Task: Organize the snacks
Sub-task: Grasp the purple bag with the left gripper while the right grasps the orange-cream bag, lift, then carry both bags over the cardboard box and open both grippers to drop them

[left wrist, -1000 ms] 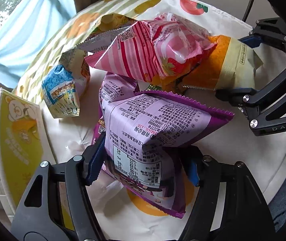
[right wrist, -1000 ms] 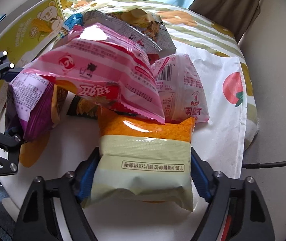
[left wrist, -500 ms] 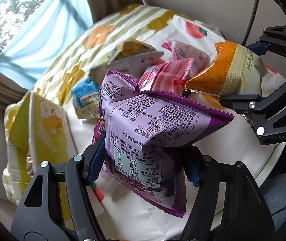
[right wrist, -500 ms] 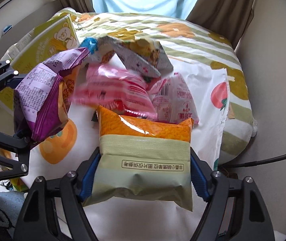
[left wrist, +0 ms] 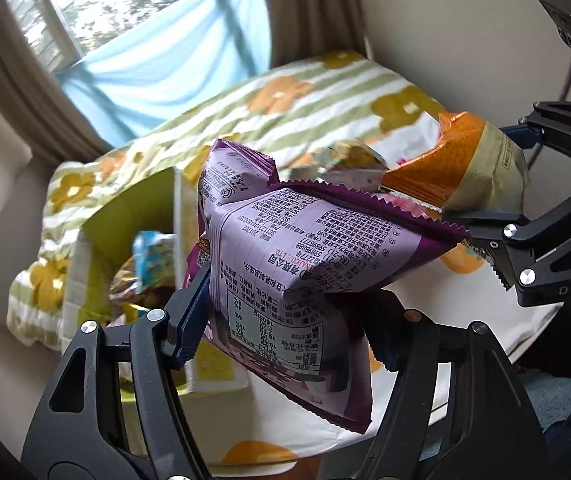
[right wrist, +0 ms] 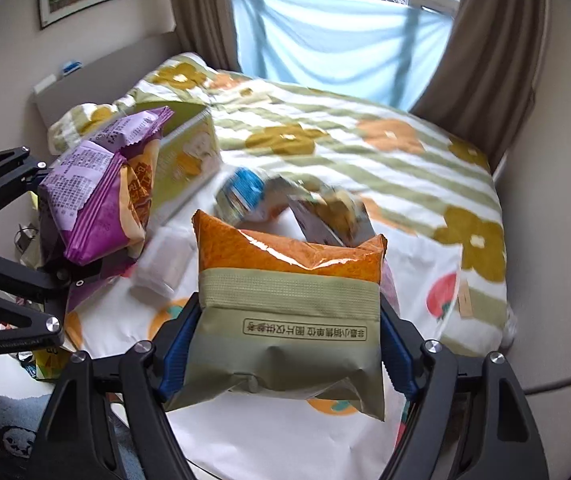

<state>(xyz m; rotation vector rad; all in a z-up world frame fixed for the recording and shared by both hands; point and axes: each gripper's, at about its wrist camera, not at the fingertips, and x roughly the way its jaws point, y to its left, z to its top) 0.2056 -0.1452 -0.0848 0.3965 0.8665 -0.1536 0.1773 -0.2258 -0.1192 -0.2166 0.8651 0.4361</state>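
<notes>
Bedroom, flower-print bedspread by the window, two snack bags held above it.
Left gripper clamps purple bag, long axis running away from camera; right gripper clamps orange-green bag, orange end forward. Both pitched downward.

I count two grippers, the left and the right, each clamped on one pack: one purple pack, one orange pack. On the bed I make out at least two loose packs, blurred, and one yellow-green box.
</notes>
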